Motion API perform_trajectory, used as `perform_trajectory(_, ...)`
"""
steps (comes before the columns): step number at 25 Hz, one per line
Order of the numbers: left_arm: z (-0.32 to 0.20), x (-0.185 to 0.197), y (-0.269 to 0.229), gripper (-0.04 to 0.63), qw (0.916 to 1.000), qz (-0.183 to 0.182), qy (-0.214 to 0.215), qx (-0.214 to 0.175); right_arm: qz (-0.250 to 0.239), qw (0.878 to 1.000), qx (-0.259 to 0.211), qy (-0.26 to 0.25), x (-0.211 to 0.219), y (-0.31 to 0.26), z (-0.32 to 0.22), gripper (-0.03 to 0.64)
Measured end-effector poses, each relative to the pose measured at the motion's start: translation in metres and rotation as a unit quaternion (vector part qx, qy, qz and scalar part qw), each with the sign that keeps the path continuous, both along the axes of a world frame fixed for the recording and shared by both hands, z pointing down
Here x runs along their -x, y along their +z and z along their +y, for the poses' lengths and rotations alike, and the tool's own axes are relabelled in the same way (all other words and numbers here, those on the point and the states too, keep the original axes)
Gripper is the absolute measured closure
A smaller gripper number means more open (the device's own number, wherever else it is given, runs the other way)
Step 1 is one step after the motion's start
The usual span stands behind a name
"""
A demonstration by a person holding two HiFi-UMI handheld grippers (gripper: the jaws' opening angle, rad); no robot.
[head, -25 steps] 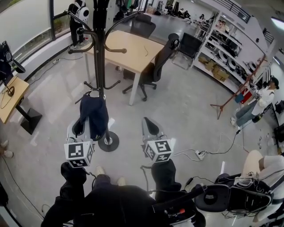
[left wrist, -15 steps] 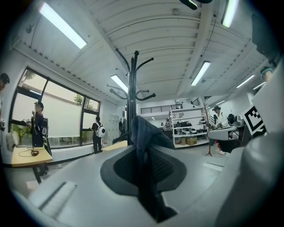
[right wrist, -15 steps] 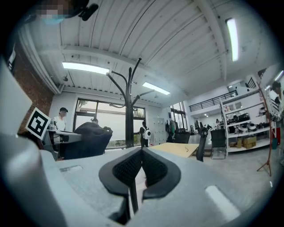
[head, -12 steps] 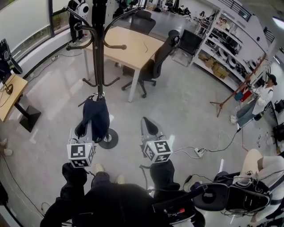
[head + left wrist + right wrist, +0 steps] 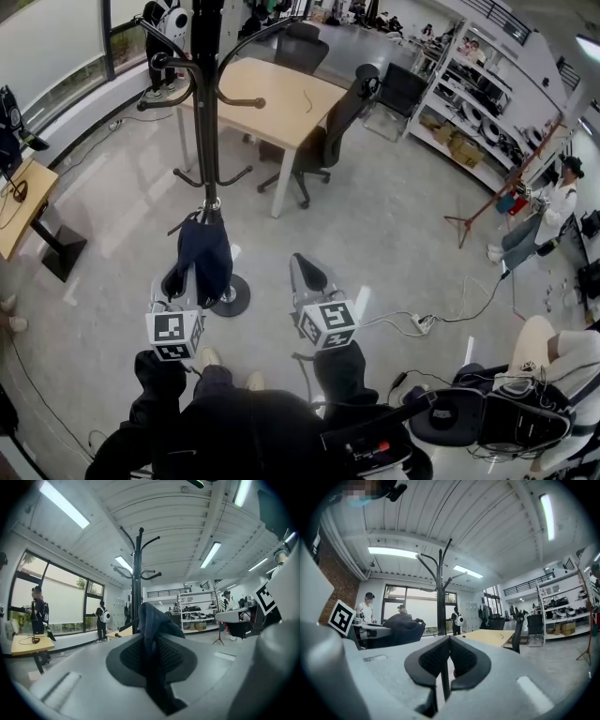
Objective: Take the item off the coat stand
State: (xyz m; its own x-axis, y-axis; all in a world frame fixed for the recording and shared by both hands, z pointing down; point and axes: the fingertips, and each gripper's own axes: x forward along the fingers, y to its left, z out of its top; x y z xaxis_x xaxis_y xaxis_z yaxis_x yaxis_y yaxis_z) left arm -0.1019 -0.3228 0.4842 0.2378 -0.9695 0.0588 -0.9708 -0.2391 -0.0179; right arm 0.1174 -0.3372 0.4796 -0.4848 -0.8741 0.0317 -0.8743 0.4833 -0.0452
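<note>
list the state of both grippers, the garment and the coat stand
left gripper, shut on the dark garment
right gripper, shut, nothing between its jaws
dark garment, hanging limp from the left gripper, on none of the hooks
coat stand, upright, the hooks in view bare
</note>
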Motion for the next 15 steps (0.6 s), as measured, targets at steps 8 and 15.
perform_trajectory(8, 0.0004, -0.0021, -0.0004, 0.557, 1.0000, 0.000, 0.001, -0.001, 0.008, 1.000, -0.003, -0.006, 0.0069, 0.0016, -0.0003, 0.615)
perform_trajectory(15, -0.0019, 0.0024, -0.0006, 0.557, 1.0000, -0.001, -0.004, -0.003, 0.014, 1.000, -0.004, -0.010, 0.0113, 0.0028, -0.0045, 0.617)
